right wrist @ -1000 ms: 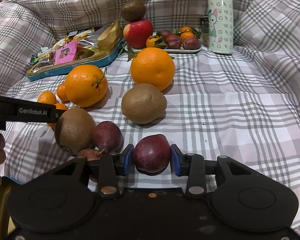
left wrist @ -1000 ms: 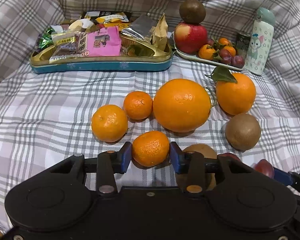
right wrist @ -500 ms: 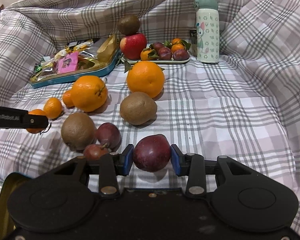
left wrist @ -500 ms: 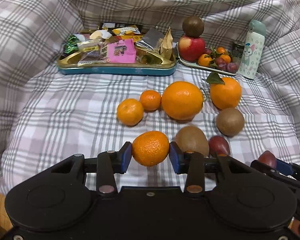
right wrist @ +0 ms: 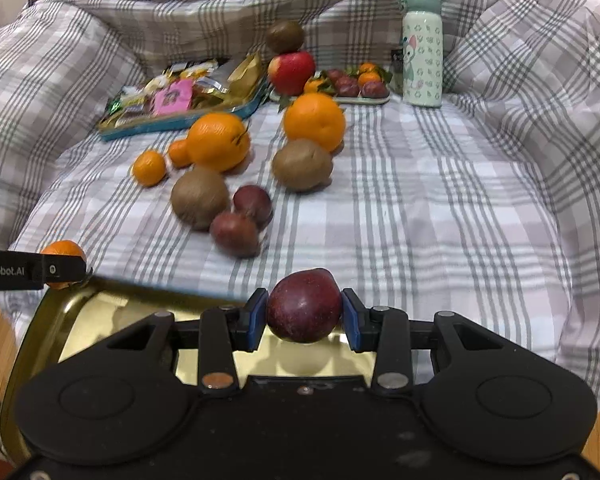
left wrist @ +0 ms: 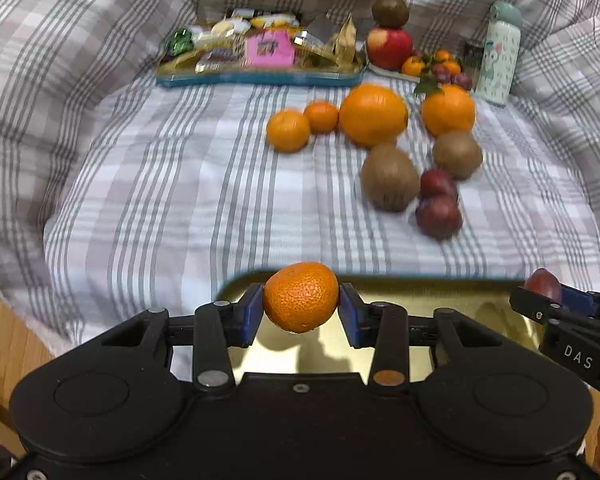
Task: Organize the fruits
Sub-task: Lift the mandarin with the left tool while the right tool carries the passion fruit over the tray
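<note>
The left gripper point(left wrist: 301, 314) has its jaws closed on a small mandarin point(left wrist: 301, 297), held over the rim of a gold tray point(left wrist: 452, 296) at the near edge of the checked bedspread point(left wrist: 180, 200). The right gripper point(right wrist: 304, 319) has its jaws clamped on a dark plum point(right wrist: 304, 305) above the same tray. Only the right wrist view shows the tray's rounded left corner; the left view shows its far rim as a straight line, the rest hidden under both grippers, so its contents cannot be made out. Loose on the bedspread lie two oranges, two mandarins, two kiwis point(left wrist: 389, 178) and two plums, blurred. At the back, a teal tin point(left wrist: 260, 76) holds snack packets; just beside it a plate point(right wrist: 364, 100) carries an apple topped by a kiwi, small mandarins and plums. A bottle point(right wrist: 422, 48) stands upright beside it
</note>
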Available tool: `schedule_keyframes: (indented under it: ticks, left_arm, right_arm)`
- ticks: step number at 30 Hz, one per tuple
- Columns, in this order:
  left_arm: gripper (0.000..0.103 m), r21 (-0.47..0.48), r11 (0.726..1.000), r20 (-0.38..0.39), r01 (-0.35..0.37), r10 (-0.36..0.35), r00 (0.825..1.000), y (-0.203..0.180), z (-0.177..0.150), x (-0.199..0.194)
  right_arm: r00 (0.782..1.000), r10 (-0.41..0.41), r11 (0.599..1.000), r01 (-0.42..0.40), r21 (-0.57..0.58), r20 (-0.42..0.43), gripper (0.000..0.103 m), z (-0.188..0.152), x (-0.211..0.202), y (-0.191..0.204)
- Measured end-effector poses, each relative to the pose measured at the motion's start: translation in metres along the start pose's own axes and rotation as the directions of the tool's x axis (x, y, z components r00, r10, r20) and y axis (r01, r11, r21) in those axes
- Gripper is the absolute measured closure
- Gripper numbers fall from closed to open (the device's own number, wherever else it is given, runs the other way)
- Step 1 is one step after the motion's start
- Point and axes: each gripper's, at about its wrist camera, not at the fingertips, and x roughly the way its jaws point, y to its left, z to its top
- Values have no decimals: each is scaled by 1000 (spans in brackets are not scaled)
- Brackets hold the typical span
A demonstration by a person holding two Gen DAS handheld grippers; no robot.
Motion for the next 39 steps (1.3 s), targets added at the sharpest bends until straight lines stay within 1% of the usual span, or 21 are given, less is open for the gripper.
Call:
schedule_keyframes:
  ticks: [8, 15, 27, 34, 39]
  left_arm:
    - [54, 3, 999, -73, -32, 32, 997, -1, -35, 5]
    - [54, 25, 999, -81, -46, 48, 996, -6, -47, 8]
    - [53, -20, 1000, -93, 12, -14, 996, 1, -48, 8]
    - [53, -14, 1000, -89, 5, -6, 996, -1, -49, 5]
    - [53, 5, 1000, -47, -12, 12, 999, -3, -46, -5]
  right_arm:
    - [995, 17, 1000, -18, -9, -95, 63, -35, 1, 6]
    - [990, 15, 1000, -15, 1, -140, 63, -48, 5, 5]
    - [987, 22, 1000, -22, 2, -156, 63, -44, 9, 7]
    - [992, 13, 1000, -16, -21, -129, 63, -41, 8, 9]
    - [993, 18, 1000, -20, -14, -115, 63, -37, 6, 9]
